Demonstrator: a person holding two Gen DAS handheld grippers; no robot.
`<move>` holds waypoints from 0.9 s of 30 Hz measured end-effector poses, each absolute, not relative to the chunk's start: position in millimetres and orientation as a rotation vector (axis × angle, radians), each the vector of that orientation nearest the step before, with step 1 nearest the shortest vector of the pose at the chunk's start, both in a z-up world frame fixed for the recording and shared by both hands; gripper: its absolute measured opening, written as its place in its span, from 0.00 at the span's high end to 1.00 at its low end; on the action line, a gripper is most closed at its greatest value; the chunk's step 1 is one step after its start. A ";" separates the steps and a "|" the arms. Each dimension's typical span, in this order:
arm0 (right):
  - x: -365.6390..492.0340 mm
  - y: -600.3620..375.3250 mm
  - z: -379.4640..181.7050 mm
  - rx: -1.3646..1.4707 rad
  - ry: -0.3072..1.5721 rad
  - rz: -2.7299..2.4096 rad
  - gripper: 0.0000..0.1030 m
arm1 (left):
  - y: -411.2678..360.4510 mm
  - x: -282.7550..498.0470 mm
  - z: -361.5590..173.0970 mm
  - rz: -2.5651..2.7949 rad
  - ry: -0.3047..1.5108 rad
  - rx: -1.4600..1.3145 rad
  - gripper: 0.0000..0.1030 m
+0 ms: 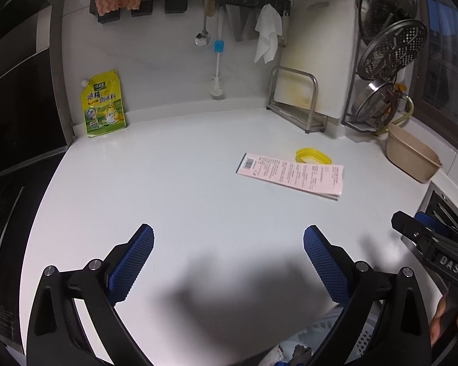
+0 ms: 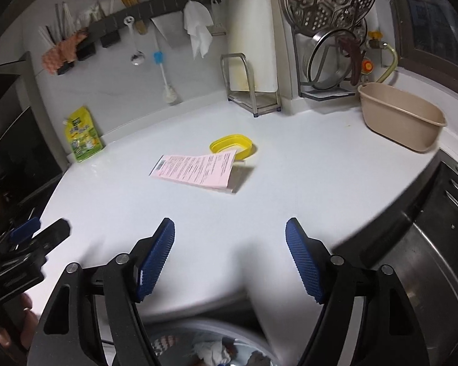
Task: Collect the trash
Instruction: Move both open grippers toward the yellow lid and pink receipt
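A pink printed package (image 1: pixel 291 175) (image 2: pixel 195 172) lies flat on the white counter (image 1: pixel 168 183) (image 2: pixel 305 177). A yellow oval lid (image 1: pixel 314 156) (image 2: pixel 232 145) lies just behind it, touching its far edge. My left gripper (image 1: pixel 229 238) is open and empty, above the counter's near part, well short of the package. My right gripper (image 2: pixel 230 230) is open and empty, also short of the package. The right gripper shows at the right edge of the left wrist view (image 1: pixel 427 241); the left gripper shows at the left edge of the right wrist view (image 2: pixel 36 238).
A yellow-green seasoning pouch (image 1: pixel 104 103) (image 2: pixel 83 135) leans on the back wall at left. A beige tub (image 1: pixel 412 158) (image 2: pixel 403 119) stands at the right by a sink (image 2: pixel 427 259). A cutting-board rack (image 1: pixel 299 100) (image 2: pixel 250 85) and a lid rack (image 1: pixel 387 61) stand at the back. A bin with trash (image 2: pixel 204 347) sits below the counter edge.
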State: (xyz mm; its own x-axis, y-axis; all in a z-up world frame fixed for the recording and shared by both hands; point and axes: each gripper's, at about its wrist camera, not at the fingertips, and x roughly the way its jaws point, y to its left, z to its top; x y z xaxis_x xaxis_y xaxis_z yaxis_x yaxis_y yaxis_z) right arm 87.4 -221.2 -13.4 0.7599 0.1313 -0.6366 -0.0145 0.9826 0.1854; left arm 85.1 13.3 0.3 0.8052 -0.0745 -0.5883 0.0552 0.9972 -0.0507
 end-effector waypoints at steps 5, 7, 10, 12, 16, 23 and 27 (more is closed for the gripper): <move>137.4 -231.5 -15.5 0.178 0.733 0.030 0.30 | 13.2 109.4 2.0 -0.047 0.636 -0.041 0.06; 155.6 -235.3 -18.1 0.185 0.746 0.011 0.30 | 11.3 116.3 2.0 -0.041 0.637 -0.038 0.06; 186.5 -242.9 -27.5 0.208 0.782 0.000 0.30 | 7.5 125.5 0.3 -0.040 0.644 -0.028 0.06; 199.8 -246.1 -34.0 0.204 0.796 -0.019 0.30 | 4.9 131.5 -1.0 -0.045 0.650 -0.023 0.06; 218.5 -253.4 -39.5 0.217 0.806 -0.030 0.30 | 0.7 140.5 -3.6 -0.049 0.655 -0.013 0.06; 253.0 -266.6 -46.0 0.213 0.824 -0.071 0.30 | -4.6 151.6 -10.9 -0.060 0.676 -0.012 0.06; 265.5 -271.7 -51.1 0.199 0.853 -0.075 0.30 | -7.2 154.3 -14.3 -0.062 0.681 -0.001 0.06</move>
